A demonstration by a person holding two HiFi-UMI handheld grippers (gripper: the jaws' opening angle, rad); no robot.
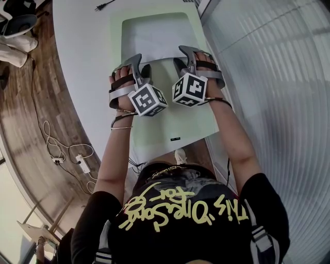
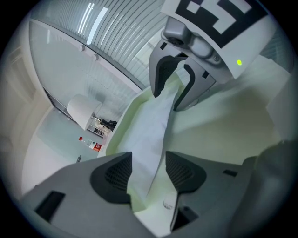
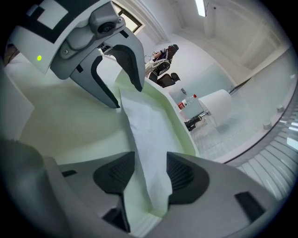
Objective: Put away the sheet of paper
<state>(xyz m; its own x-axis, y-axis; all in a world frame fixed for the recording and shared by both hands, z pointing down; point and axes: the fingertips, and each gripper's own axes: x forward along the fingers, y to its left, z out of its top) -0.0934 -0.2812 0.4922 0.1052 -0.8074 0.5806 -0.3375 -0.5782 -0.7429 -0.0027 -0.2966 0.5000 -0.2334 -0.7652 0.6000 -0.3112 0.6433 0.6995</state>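
Seemingly ungripped, the sheet of paper (image 1: 154, 38) passes between the released left tongs (image 2: 148, 173) and right tongs (image 3: 146, 174).

The black shirt (image 1: 185, 206) has big yellow words on it, upside down. They start with "This". The small dark print (image 1: 175, 138) on the green tray (image 1: 198, 121) is too tiny to read.

Office or meeting room, by the fittings. Large white rounded table (image 1: 77, 62); ribbed glass partition wall (image 1: 278, 77) alongside; wood-plank floor (image 1: 26, 118) with trailing cables and power adapter (image 1: 80, 164); dark office chair (image 1: 18, 23); strip ceiling light (image 3: 201, 7); paper roll (image 3: 219, 106) and red-labelled bottle (image 3: 187, 102) on the tabletop.
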